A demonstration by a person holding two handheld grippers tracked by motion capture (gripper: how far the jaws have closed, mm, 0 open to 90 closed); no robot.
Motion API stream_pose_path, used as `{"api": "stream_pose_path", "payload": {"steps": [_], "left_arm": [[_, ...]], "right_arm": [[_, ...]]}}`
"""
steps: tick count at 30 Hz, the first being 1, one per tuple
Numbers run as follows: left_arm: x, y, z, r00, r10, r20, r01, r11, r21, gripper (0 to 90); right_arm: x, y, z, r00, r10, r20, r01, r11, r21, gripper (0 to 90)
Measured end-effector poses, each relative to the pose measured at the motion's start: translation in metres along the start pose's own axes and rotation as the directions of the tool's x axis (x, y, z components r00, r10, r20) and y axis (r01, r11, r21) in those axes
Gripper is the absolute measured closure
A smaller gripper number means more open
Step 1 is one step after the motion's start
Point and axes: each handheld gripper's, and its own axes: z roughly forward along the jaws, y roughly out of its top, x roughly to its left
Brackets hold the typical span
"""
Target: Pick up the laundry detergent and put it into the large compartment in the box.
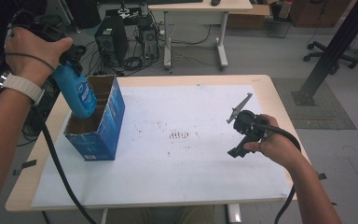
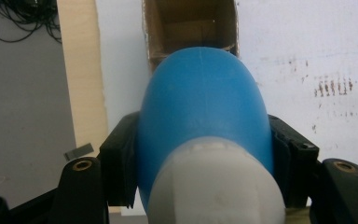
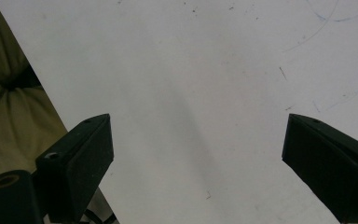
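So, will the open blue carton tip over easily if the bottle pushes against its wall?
Probably yes. The blue carton stands tall and narrow with its top open and looks nearly empty, so likely light. The blue bottle, held by the left gripper, hangs over its opening; a sideways push could tip it.

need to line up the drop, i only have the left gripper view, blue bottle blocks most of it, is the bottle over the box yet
Observer: Yes. In the high view the blue bottle hangs tilted, its bottom end just inside the open top of the blue cardboard box.
Operator: which part of the box
Observer: The near compartment; a cardboard divider splits the box in two.
Operator: where's my other gripper
Observer: The right gripper is open and holds nothing, over the white sheet at the table's right side.
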Motion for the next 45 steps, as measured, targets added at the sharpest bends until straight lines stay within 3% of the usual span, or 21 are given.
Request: {"api": "stream_pose_path", "payload": {"steps": [24,45], "left_arm": [[-0.001,-0.006,0.042,1.0,0.003,0.001,-0.003,1.0,0.004,37.4],[-0.008,-0.012,0.085,0.9994,0.032,-0.015,-0.032,0.9994,0.013,37.4]], "right_arm": [[0.0,-0.001,0.001,1.0,0.005,0.002,-0.005,1.0,-0.003,8.9],[-0.001,-0.005,0.002,0.9999,0.013,0.001,-0.013,1.0,-0.001,8.9]]}}
